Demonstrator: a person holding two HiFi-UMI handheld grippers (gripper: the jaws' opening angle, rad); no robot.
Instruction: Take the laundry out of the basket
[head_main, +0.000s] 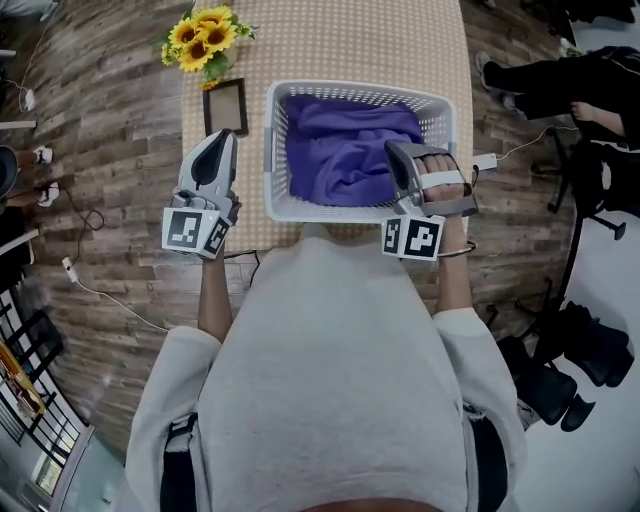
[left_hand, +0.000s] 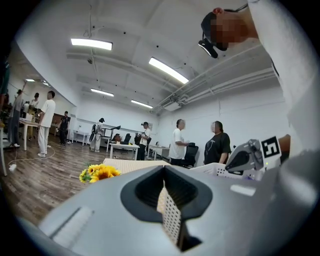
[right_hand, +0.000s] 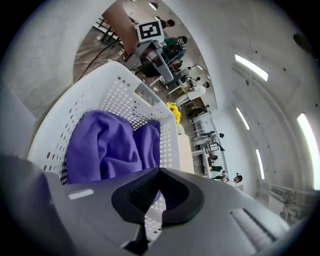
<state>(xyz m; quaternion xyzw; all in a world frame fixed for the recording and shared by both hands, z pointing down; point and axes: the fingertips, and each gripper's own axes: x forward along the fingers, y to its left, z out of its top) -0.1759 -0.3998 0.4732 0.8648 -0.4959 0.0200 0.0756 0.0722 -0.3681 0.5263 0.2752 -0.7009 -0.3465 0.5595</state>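
Approach step: purple laundry (head_main: 345, 150) lies in the white basket (head_main: 352, 92) on the table (head_main: 400, 40). My left claw (head_main: 224, 137), beside the basket, and right claw (head_main: 396, 149), above its near-right corner, are both closed and empty. Next: open 1 claw, lower onto the cloth.

Head view:
- Desk (head_main: 400, 40), tan woven cover, runs from centre toward 12 o'clock.
- Sunflower bunch (head_main: 205, 38) on its corner at 11 o'clock.
- Dark picture frame (head_main: 226, 106) lies flat just at 6 o'clock of the flowers.
- Wood-plank floor (head_main: 110, 150) on both sides.
- Thin cable (head_main: 100, 290) trails over the floor at 9 o'clock.
- White power plug block (head_main: 485, 161) on the floor at 3 o'clock.
- Seated person in dark trousers (head_main: 545, 75) at 2 o'clock.
- Black chair bases (head_main: 575, 350) at 4 o'clock.

Left gripper view:
- Ceiling strip lights (left_hand: 91, 44) at 11 o'clock.
- Two standing people (left_hand: 177, 141) mid-room.
- White tables (left_hand: 122, 148) behind.
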